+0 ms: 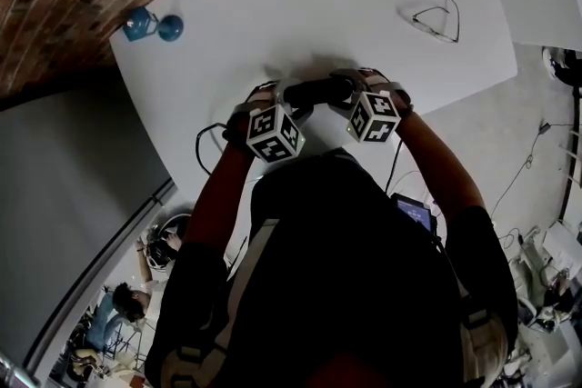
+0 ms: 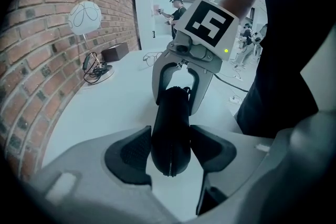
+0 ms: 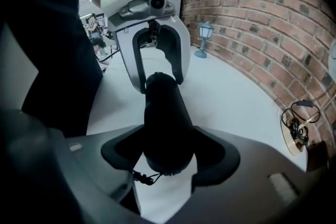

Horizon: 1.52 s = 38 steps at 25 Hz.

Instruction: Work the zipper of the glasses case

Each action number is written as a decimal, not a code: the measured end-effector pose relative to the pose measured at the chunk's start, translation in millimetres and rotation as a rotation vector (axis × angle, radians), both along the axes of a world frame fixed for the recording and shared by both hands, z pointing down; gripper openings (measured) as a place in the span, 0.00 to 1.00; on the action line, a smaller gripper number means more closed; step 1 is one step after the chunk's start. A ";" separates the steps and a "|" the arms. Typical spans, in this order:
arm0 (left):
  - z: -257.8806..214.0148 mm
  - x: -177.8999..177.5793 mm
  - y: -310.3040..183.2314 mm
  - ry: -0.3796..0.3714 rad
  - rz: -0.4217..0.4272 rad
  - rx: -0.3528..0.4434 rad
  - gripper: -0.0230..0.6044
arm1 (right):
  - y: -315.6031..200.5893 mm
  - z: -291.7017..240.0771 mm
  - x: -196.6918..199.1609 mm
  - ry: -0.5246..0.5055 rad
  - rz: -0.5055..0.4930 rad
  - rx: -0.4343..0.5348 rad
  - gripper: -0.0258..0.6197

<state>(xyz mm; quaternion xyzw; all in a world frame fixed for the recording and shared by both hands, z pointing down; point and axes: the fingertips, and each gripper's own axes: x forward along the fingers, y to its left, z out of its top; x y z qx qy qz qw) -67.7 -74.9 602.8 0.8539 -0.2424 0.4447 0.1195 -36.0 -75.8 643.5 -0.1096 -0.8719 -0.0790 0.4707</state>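
Barely begun: left hand-held gripper [image 2: 170, 153] and right hand-held gripper [image 3: 167, 153] each pinch one end of the glasses case [image 2: 170, 123]; zipper pull [image 3: 140, 178] dangles untouched, seam seemingly closed.

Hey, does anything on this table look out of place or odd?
Nothing spilled or damaged. One oddity: the glasses lie loose on the far right of the table, apart from the glasses case, which the left gripper and right gripper clamp at opposite ends. Its zipper pull dangles by the right gripper.
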 end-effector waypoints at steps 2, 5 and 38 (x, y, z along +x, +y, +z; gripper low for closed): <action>-0.5 0.0 1.2 0.009 -0.008 -0.002 0.42 | 1.4 -3.1 -0.8 -0.001 0.011 -0.003 0.46; -6.3 -2.4 2.0 0.043 -0.051 0.017 0.51 | 2.7 -9.9 2.8 -0.026 0.079 -0.045 0.46; -141.7 35.4 -19.6 1.330 -0.571 -0.286 0.58 | 25.6 -159.6 5.3 -0.693 0.879 -1.265 0.45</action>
